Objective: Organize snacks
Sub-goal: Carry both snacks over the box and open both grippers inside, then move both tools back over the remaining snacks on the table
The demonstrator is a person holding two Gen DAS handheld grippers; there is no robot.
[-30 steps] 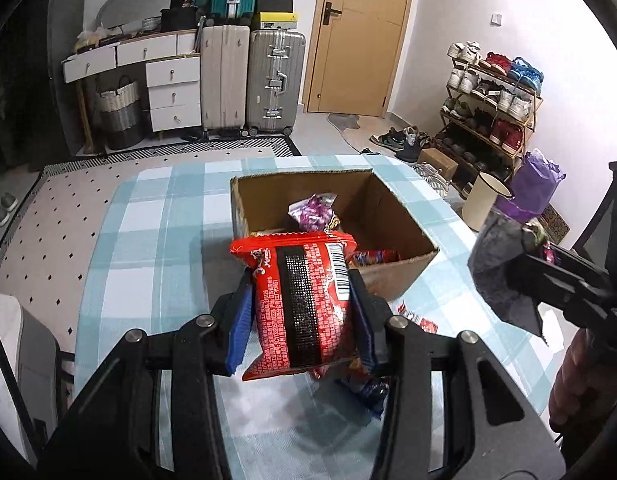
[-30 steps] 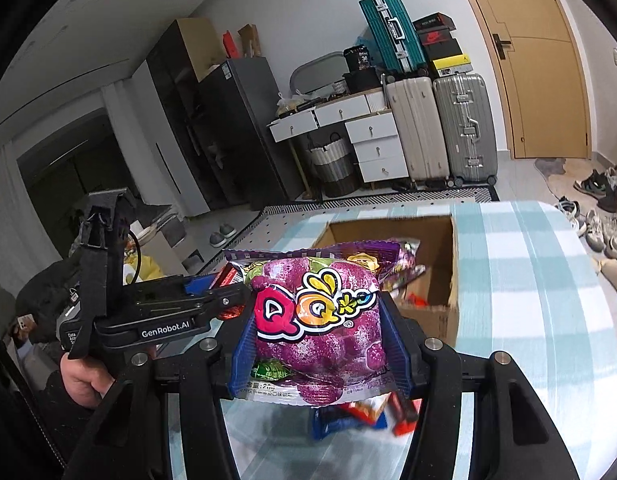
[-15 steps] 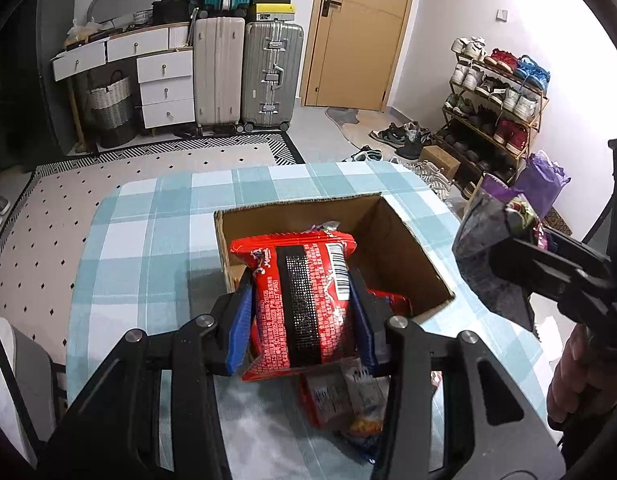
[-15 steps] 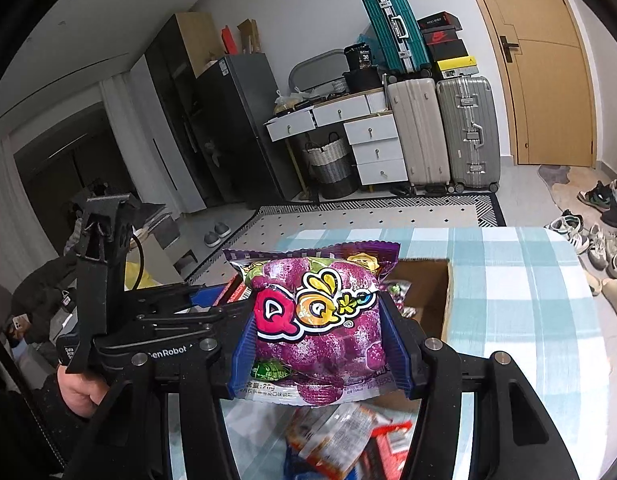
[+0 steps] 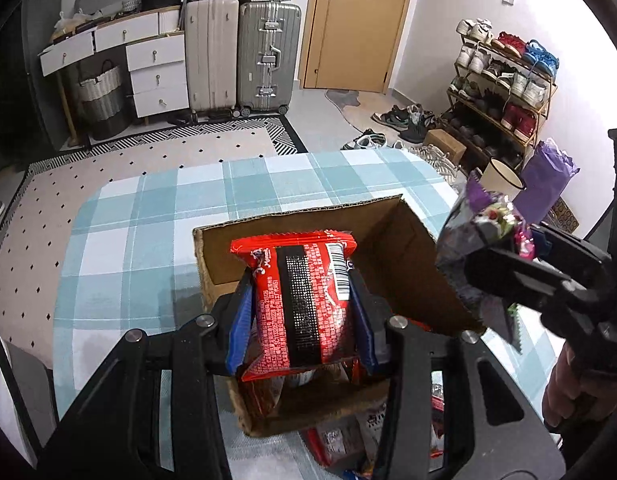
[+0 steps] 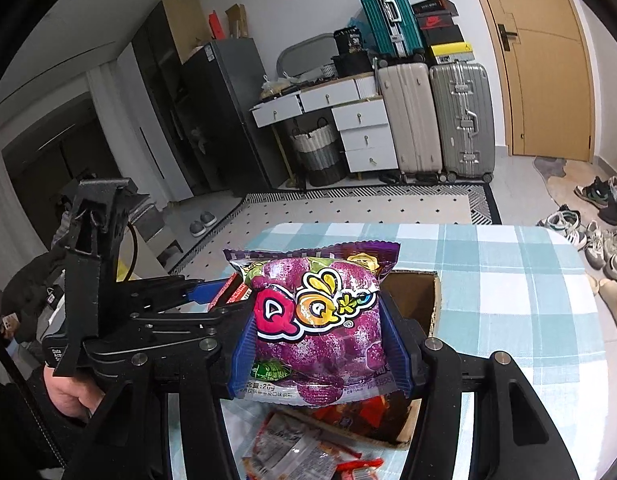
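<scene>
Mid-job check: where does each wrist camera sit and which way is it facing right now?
Left wrist: on the left gripper, angled down over the cardboard box, jaws clamping a red snack packet; right hand at right.
Right wrist: on the right gripper, holding a purple candy bag; left hand at left.
Shared: box, checked tablecloth, suitcases.

home: suitcases (image 5: 268, 56), shoe rack (image 5: 504, 92)

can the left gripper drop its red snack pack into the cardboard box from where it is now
Probably yes. The left gripper holds the red snack pack right over the open cardboard box, with nothing covering the opening.
</scene>
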